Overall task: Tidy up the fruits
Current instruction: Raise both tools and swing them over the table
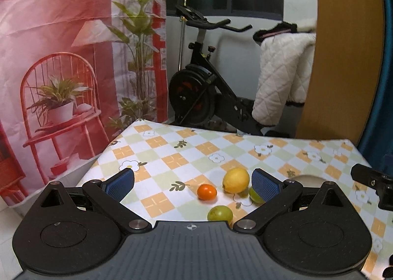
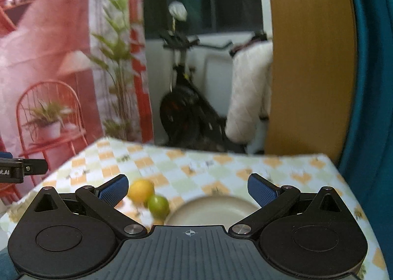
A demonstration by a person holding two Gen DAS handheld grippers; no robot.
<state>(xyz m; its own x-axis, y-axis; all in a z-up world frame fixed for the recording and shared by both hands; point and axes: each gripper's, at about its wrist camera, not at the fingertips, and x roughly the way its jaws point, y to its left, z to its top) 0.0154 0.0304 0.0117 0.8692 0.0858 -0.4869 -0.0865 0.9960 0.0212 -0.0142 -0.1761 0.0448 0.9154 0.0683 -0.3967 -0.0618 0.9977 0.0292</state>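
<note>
While both tools, left tool (image 1: 192, 185) and right tool (image 2: 188, 190), gape wide and empty over tabletop (image 1: 172, 149), risk nudging round lemon (image 1: 235, 179), orange (image 1: 207, 192) and green fruits (image 1: 219, 213) rolling toward 6 o'clock, away from plate (image 2: 211, 211) at 3 o'clock.

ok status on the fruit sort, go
Left hand-held gripper open, right hand-held gripper open, both empty. Lemon, orange, two green fruits loose on tablecloth. Plate bare. Nothing blocking.

An exercise bike (image 1: 196, 88) is seen behind the checked tablecloth (image 1: 172, 157). A white quilted coat (image 1: 282, 76) is hung beside the bike.
</note>
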